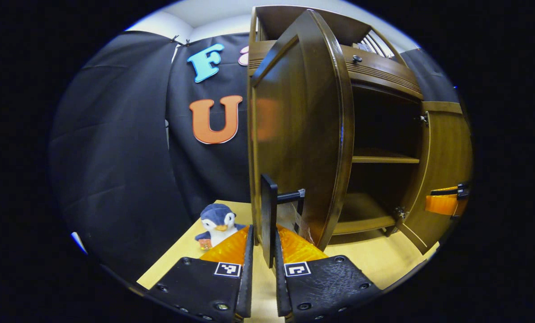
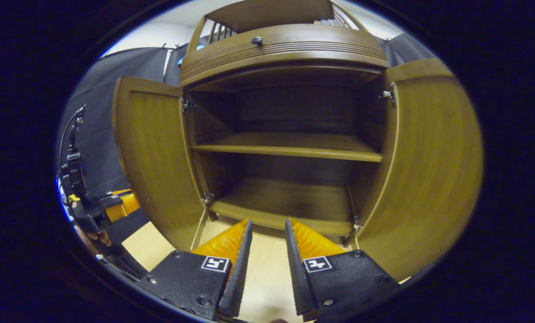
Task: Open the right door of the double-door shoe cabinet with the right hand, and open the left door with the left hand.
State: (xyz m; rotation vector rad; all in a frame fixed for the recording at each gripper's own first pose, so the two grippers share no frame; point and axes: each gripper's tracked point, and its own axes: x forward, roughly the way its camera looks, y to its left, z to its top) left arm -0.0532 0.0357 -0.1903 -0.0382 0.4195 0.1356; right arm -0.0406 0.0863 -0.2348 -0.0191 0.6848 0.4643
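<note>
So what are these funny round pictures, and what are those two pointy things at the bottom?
A person holds a grabber tool in each hand, and each tool carries a camera. The pointy things are its two fingers. In the left gripper view, the left gripper pinches the handle of the cabinet's left door, swung open. A toy penguin sits on the table. In the right gripper view, the right gripper holds nothing and faces the open cabinet, whose shelves are bare. Its right door is open too.
</note>
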